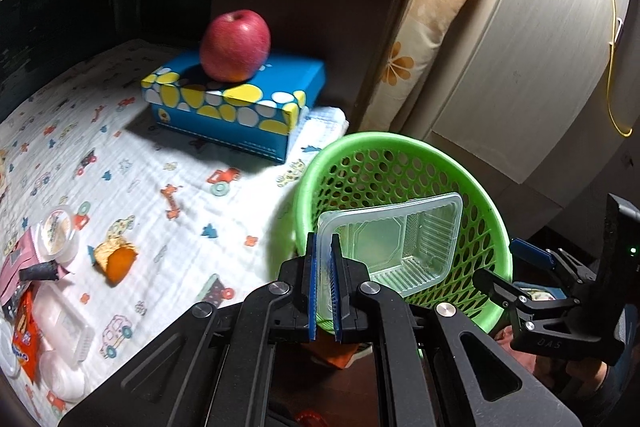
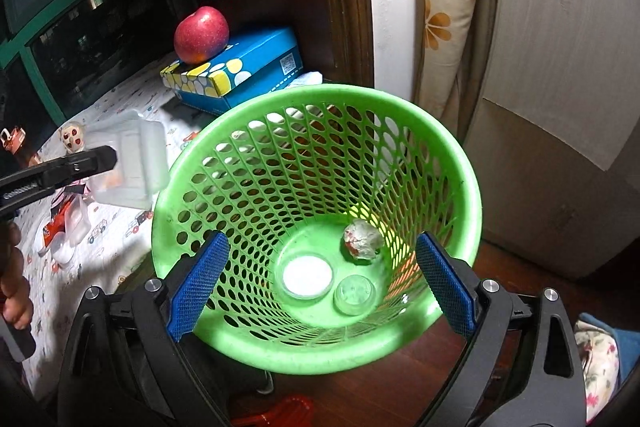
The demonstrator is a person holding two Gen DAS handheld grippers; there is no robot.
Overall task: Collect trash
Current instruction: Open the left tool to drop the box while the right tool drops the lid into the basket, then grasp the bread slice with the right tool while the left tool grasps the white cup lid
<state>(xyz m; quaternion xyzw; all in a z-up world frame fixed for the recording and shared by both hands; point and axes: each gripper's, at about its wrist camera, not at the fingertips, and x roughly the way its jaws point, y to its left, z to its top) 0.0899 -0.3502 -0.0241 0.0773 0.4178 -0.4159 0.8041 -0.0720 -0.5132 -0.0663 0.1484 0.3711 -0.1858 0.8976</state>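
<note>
My left gripper is shut on the rim of a clear plastic tray and holds it in the air beside the green mesh basket. In the right wrist view the same tray hangs just left of the basket rim. My right gripper is open and empty, its blue pads on either side of the basket's near rim. In the basket lie a crumpled wrapper, a white lid and a small clear cup.
A red apple sits on a blue spotted tissue box on the patterned cloth. Orange peel, a small cup, wrappers and clear containers lie at the left. A cabinet and cushion stand at the right.
</note>
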